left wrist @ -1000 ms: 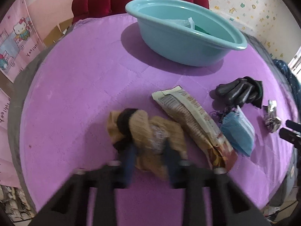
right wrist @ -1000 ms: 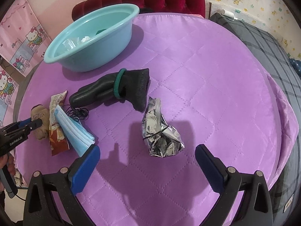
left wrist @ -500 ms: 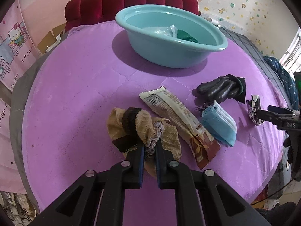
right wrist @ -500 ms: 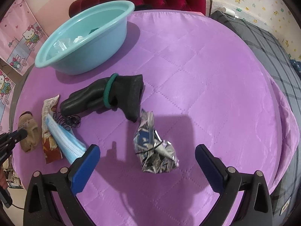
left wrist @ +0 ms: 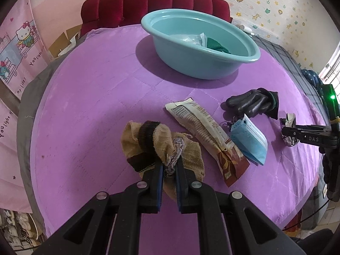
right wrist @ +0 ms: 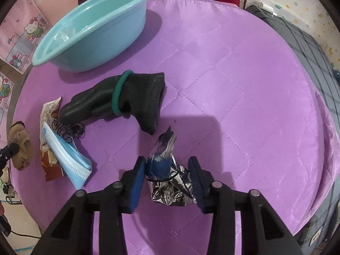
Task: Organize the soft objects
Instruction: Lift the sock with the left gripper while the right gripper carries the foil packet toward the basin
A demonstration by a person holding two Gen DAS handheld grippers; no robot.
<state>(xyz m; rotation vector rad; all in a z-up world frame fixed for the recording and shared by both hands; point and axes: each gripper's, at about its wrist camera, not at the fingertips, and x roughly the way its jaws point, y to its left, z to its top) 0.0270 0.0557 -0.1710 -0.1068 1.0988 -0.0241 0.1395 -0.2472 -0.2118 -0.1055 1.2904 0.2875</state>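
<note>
Left tool (left wrist: 169, 165) clamped on tan sock (left wrist: 161, 136); right tool (right wrist: 167, 176) closing, foil wrapper (right wrist: 170, 191) between pads.

left gripper (left wrist: 169, 165): black plastic frame, two straight fingers with blue pads on the inner faces
left gripper screws: round silver heads at the finger pivots and on the arms behind
right gripper (right wrist: 168, 171): the same black frame with blue pads and silver screw heads
right gripper side: white letters "DAS", a green light above
</note>
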